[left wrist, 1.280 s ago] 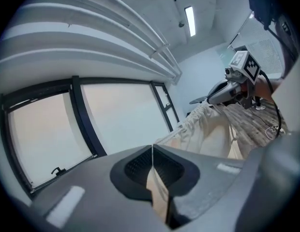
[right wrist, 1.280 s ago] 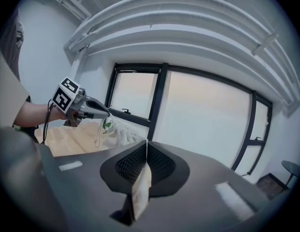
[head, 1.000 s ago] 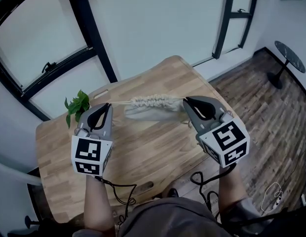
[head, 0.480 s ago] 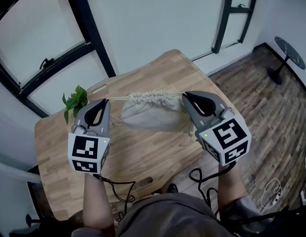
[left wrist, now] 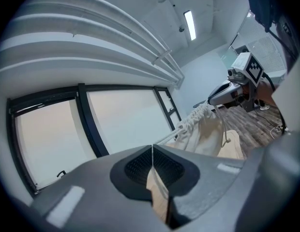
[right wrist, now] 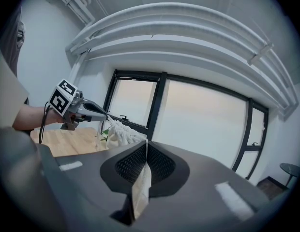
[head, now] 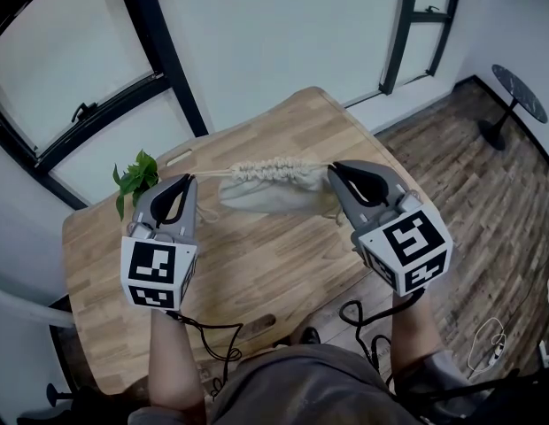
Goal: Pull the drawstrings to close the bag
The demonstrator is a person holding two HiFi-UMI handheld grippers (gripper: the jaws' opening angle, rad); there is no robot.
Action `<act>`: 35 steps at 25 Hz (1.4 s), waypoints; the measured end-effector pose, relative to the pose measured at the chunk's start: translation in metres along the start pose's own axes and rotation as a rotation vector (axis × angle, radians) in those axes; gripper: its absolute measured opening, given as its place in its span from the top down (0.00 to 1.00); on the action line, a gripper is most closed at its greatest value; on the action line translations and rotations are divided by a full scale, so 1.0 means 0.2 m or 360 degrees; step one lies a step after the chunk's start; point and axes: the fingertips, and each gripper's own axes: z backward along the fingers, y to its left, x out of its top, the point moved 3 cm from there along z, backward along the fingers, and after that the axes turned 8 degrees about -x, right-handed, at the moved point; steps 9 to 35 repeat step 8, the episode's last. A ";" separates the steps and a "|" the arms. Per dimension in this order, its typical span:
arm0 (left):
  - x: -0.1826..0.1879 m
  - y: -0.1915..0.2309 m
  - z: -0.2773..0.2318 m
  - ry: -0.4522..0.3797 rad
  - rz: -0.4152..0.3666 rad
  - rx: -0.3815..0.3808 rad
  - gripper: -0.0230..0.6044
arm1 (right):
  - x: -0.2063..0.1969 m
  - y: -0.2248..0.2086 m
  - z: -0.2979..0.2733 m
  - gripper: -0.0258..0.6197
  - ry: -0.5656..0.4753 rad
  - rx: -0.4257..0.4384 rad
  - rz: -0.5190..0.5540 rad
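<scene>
The left claw (head: 188, 182) and right claw (head: 335, 168), both clenched on the drawstrings (head: 212, 173), hold the bag (head: 270, 193) strung between them over the tabletop (head: 257, 268); its mouth is bunched tight, so closing looks all but finished.

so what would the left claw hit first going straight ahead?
Probably nothing close: left claw points over the light wooden table at the black-framed window; the beige drawstring bag lies off to its right.
</scene>
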 end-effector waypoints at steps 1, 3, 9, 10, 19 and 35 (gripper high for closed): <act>0.00 0.00 0.01 -0.0001 -0.0003 0.0002 0.95 | 0.00 0.00 0.00 0.91 0.0000 0.0000 0.0000; 0.00 0.01 0.02 -0.0003 -0.0010 0.0007 0.95 | 0.00 0.01 0.00 0.91 -0.0002 0.0003 0.0002; 0.00 0.03 0.03 -0.0007 -0.0014 0.0019 0.95 | 0.01 0.03 -0.01 0.91 -0.0008 0.0011 0.0002; 0.00 0.03 0.03 -0.0007 -0.0014 0.0019 0.95 | 0.01 0.03 -0.01 0.91 -0.0008 0.0011 0.0002; 0.00 0.03 0.03 -0.0007 -0.0014 0.0019 0.95 | 0.01 0.03 -0.01 0.91 -0.0008 0.0011 0.0002; 0.00 0.03 0.03 -0.0007 -0.0014 0.0019 0.95 | 0.01 0.03 -0.01 0.91 -0.0008 0.0011 0.0002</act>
